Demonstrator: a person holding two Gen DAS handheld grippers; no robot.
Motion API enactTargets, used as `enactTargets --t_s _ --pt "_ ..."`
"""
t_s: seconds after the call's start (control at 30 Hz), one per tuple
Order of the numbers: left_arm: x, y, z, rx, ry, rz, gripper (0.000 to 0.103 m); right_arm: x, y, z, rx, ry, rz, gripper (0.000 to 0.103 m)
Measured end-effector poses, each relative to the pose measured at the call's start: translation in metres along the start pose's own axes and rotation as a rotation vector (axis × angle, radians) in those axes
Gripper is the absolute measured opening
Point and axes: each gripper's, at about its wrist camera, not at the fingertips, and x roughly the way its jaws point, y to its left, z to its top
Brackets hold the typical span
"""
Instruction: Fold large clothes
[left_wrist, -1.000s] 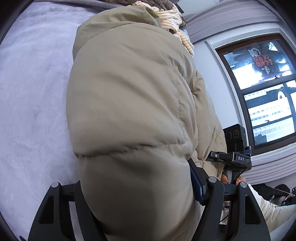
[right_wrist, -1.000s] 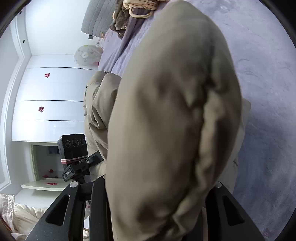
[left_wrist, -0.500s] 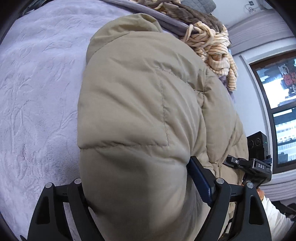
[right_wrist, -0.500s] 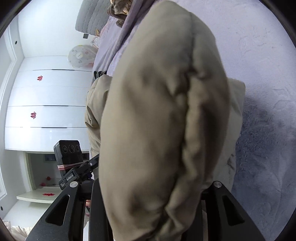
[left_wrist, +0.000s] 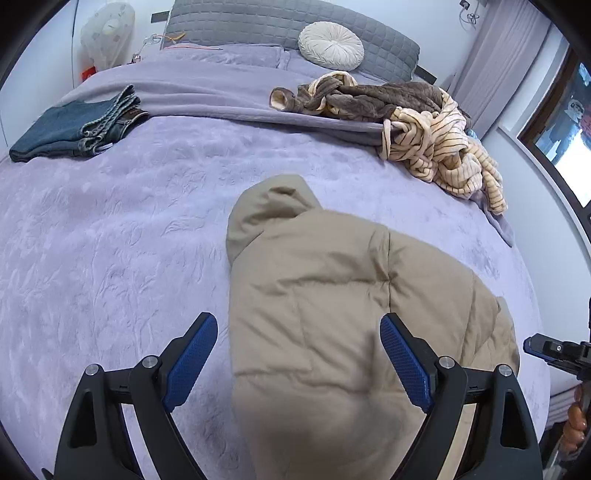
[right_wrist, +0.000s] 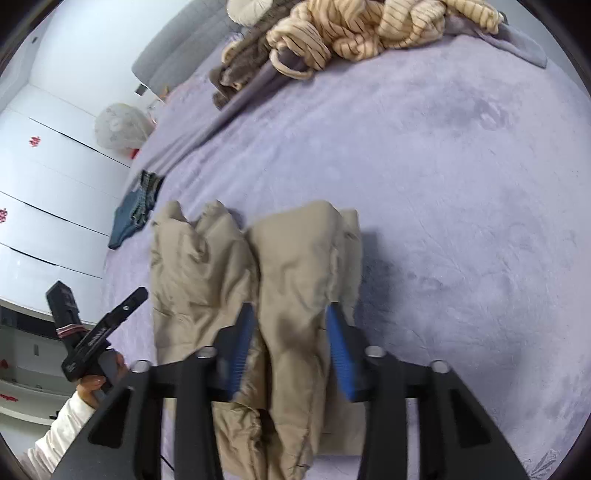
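We see a beige puffer jacket lying folded on a bed covered with a lilac plush blanket, close to the bed's near edge and toward its right side.

From the left wrist view, our left gripper hangs over the jacket with its jaws spread wide. They have just been opening, and the blue pads stand clear of the padding on both sides, though the jacket's bulk lies between them.

From the right wrist view, our right gripper straddles a thick fold of the same jacket. Its jaws have just been closing, and the blue pads press against the fold from both sides. At the left edge of that view a hand in a white sleeve holds the handle of the other gripper.

Toward the bed's far left corner lies a pair of folded blue jeans. Near the far right edge sits a heap of brown and cream-striped fleece clothing. A round cream cushion rests against the grey quilted headboard.
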Motion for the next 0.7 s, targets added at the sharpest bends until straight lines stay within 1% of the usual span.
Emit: enactTargets --t_s 0.07,0.1,0.13,0.17,0.2,0.27,0.3,0.37,0.43,0.5,0.6,0.7 --pt "0.022 -0.02 0.014 0.009 0.028 0.006 0.091 0.02 0.031 0.01 -0.036 0.001 0.034 0.027" --pt "0.032 -0.026 0.014 0.023 0.045 0.012 0.091 0.031 0.04 0.01 -0.049 0.006 0.041 0.027" --pt "0.038 -0.036 0.014 0.035 0.054 0.029 0.091 0.035 0.039 0.009 -0.051 0.012 0.042 0.027" --pt "0.045 -0.05 0.014 0.045 0.052 0.049 0.091 0.05 0.045 0.012 -0.05 0.019 0.028 0.027" --pt "0.05 -0.056 0.012 0.052 0.05 0.061 0.091 0.062 0.045 0.013 -0.056 0.025 -0.011 0.027" --pt "0.059 -0.064 0.008 0.053 0.049 0.081 0.091 0.074 0.02 0.011 -0.04 0.048 -0.1 0.023" --pt "0.064 -0.066 0.007 0.05 0.053 0.083 0.091 0.081 0.014 0.01 -0.017 0.063 -0.119 0.019" --pt "0.074 -0.071 0.004 0.05 0.058 0.086 0.091 0.095 -0.007 0.009 0.025 0.077 -0.116 0.008" --pt "0.081 -0.075 0.003 0.058 0.063 0.096 0.091 0.093 -0.026 0.002 0.031 0.081 -0.096 0.006" --pt "0.082 -0.078 0.002 0.064 0.064 0.109 0.091 0.095 -0.033 0.001 0.041 0.09 -0.083 0.005" --pt "0.074 -0.078 0.001 0.075 0.068 0.114 0.091 0.09 -0.027 0.002 0.033 0.094 -0.086 0.005" --pt "0.058 -0.076 -0.001 0.091 0.083 0.123 0.091 0.079 -0.021 -0.001 0.024 0.112 -0.081 0.007"
